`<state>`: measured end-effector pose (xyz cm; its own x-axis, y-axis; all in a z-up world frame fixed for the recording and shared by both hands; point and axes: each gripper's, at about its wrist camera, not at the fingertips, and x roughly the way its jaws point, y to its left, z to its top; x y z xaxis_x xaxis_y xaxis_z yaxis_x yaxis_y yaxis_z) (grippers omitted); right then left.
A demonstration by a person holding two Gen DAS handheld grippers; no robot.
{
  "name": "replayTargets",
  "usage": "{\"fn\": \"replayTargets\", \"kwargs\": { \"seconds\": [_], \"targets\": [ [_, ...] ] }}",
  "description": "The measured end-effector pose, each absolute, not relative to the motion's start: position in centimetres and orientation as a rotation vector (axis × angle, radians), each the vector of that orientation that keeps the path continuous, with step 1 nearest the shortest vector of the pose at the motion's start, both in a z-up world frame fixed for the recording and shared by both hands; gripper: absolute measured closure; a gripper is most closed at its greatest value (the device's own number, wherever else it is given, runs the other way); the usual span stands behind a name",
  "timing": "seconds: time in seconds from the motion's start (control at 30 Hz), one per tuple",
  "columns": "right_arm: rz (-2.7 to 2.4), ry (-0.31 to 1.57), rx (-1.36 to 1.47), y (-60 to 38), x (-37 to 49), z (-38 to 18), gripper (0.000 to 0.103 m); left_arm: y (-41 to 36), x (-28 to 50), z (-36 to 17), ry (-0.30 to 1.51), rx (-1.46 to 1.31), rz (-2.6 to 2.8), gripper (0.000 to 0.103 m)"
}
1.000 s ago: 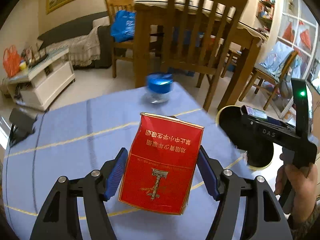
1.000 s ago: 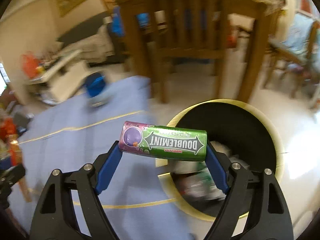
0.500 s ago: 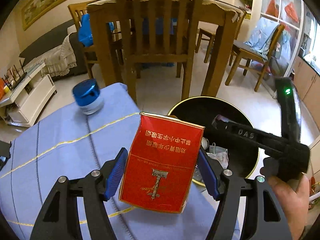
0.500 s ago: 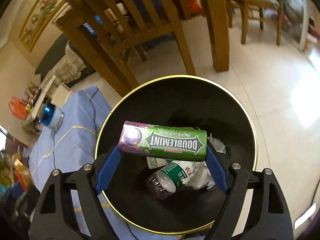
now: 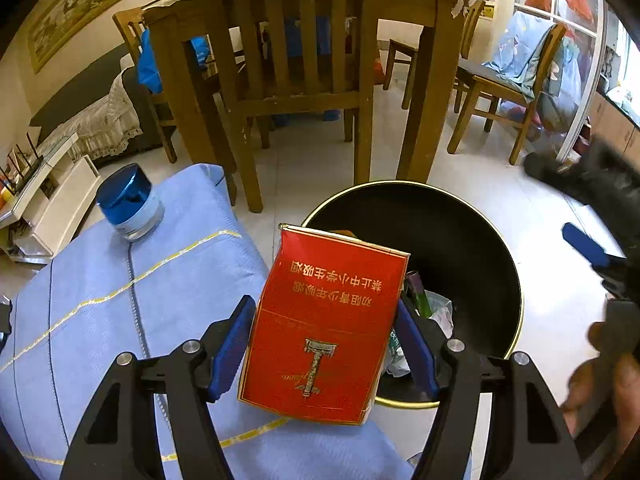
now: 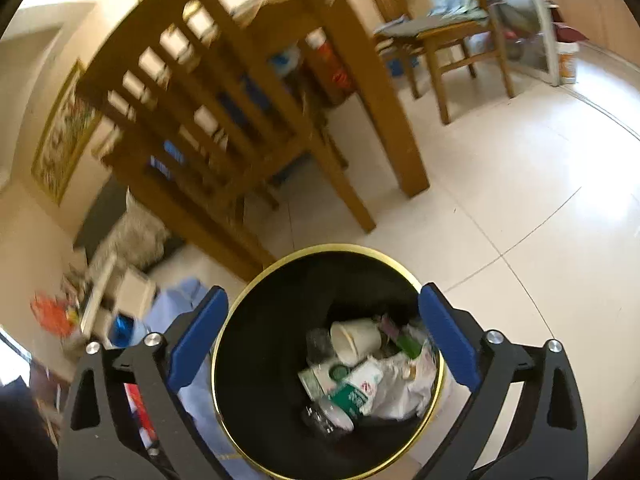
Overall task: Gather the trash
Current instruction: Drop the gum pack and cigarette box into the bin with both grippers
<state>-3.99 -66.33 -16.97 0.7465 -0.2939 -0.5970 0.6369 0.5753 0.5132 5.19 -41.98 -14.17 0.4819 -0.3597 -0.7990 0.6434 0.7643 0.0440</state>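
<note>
The left gripper [image 5: 322, 340] holds a red cigarette pack [image 5: 324, 320] between its blue pads, which press on both sides of it. The pack is upright with its print upside down, at the edge of the blue tablecloth [image 5: 120, 300] and just beside the black bin [image 5: 460, 240]. The right gripper [image 6: 322, 336] has its jaws opening, and nothing is between them. It hangs over the bin [image 6: 256, 320], which has a gold rim. Inside the bin lie a paper cup [image 6: 354, 338], a green gum tube [image 6: 406, 342], a plastic bottle [image 6: 340, 404] and white crumpled bags [image 6: 400, 384]. On the tablecloth stands a jar with a blue lid [image 5: 128, 204]. Behind it are a wooden chair [image 5: 280, 60] and a wooden table [image 5: 440, 40]
</note>
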Motion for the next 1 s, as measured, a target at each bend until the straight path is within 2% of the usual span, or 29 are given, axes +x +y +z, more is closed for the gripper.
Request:
{"fn": "replayTargets", "kwargs": {
  "seconds": [0.2,0.5,0.6,0.9,1.0],
  "targets": [
    [-0.608,0.375,0.806,-66.9,-6.1,-15.7,0.006,-44.4,5.3,-14.4,0.851,0.395,-0.638,0.036],
    [-0.629,0.345,0.821,-67.3,-7.1,-15.7,0.006,-46.8,4.9,-14.6,0.846,0.399,-0.704,0.035],
    [-0.634,0.338,0.828,-67.5,-7.3,-15.7,0.006,-46.8,4.8,-14.7,0.841,0.397,-0.704,0.027],
    [-0.637,0.353,0.812,-67.2,-7.0,-15.9,0.006,-45.4,4.8,-13.9,0.816,0.382,-0.691,0.027],
    [-0.641,0.373,0.798,-67.0,-6.6,-15.9,0.006,-43.7,5.0,-13.3,0.809,0.361,-0.661,0.023]
  ]
}}
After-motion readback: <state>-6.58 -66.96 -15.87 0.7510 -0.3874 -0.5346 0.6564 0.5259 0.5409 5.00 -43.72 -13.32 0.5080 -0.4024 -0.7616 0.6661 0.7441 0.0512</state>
